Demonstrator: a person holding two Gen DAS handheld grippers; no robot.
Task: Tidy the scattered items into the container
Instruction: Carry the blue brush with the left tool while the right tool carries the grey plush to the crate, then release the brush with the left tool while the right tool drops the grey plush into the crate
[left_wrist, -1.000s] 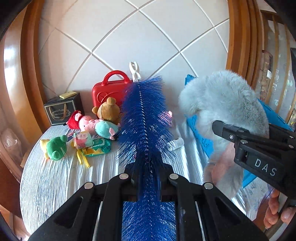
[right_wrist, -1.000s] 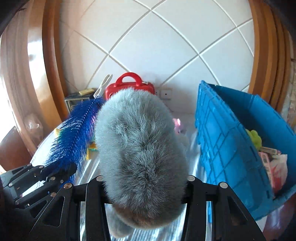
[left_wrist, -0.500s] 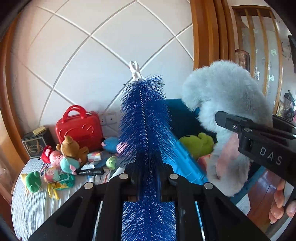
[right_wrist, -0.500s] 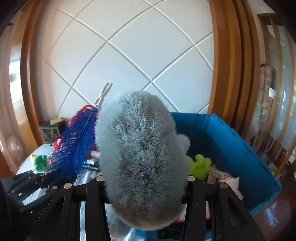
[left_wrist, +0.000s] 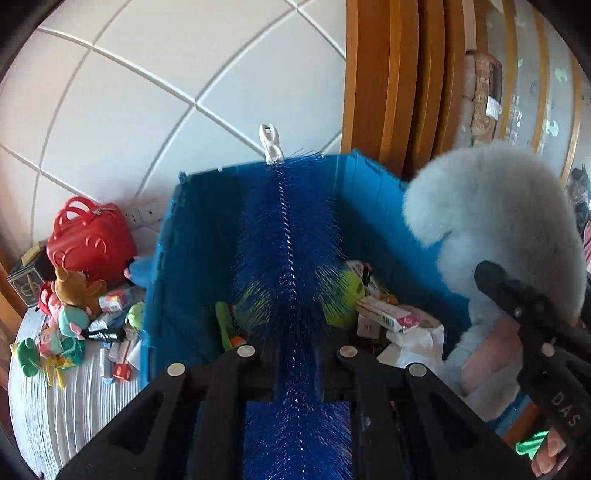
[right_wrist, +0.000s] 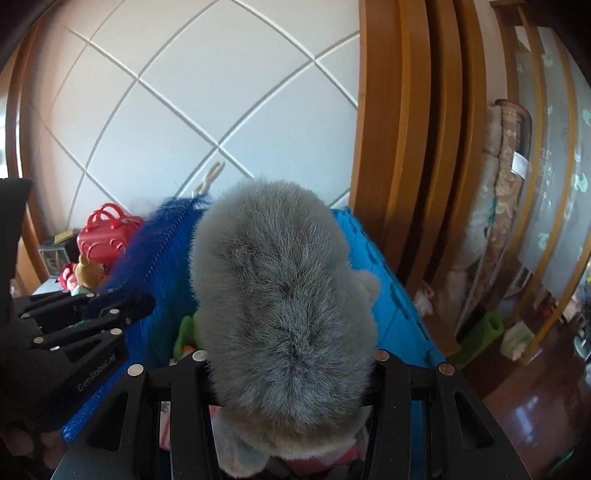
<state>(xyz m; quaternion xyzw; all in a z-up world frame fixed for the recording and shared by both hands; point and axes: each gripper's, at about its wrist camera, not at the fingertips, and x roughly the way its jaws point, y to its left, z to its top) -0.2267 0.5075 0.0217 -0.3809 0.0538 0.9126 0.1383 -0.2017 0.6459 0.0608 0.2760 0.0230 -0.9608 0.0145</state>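
The left gripper (left_wrist: 297, 360) is clenched on a blue bottle brush (left_wrist: 286, 236), its bristles squeezed between the two black fingers (left_wrist: 229, 363) and the twisted-wire stem running straight away from the jaws to a white plastic tip (left_wrist: 270, 144). The brush hangs above the open blue plastic crate (left_wrist: 192, 236), its tip level with the crate's far rim. Just to the right, the right gripper (right_wrist: 290, 373) grasps a grey plush toy (right_wrist: 280, 291), the fur bulging out between its fingers (right_wrist: 388, 369); seen from the left wrist, the toy's head rises above the crate's right wall and a pinkish patch shows on its underside. Both held things sit over the crate, close together but apart. Down inside the crate lie a lime-green plush (left_wrist: 343, 295), a small white box with pink print (left_wrist: 384, 314), crumpled white packaging (left_wrist: 417, 339) and a green and orange item (left_wrist: 227, 328) near the left wall. The crate stands at the right edge of a round table under a white ribbed cloth (left_wrist: 66, 413). Left of the crate, scattered items remain: a red toy suitcase (left_wrist: 90, 240) by the tiled wall, a brown teddy bear (left_wrist: 75, 288), a green plush frog (left_wrist: 26, 356) near the left edge, a black tube (left_wrist: 101, 335) and small packets (left_wrist: 118, 363) close to the crate's left wall.
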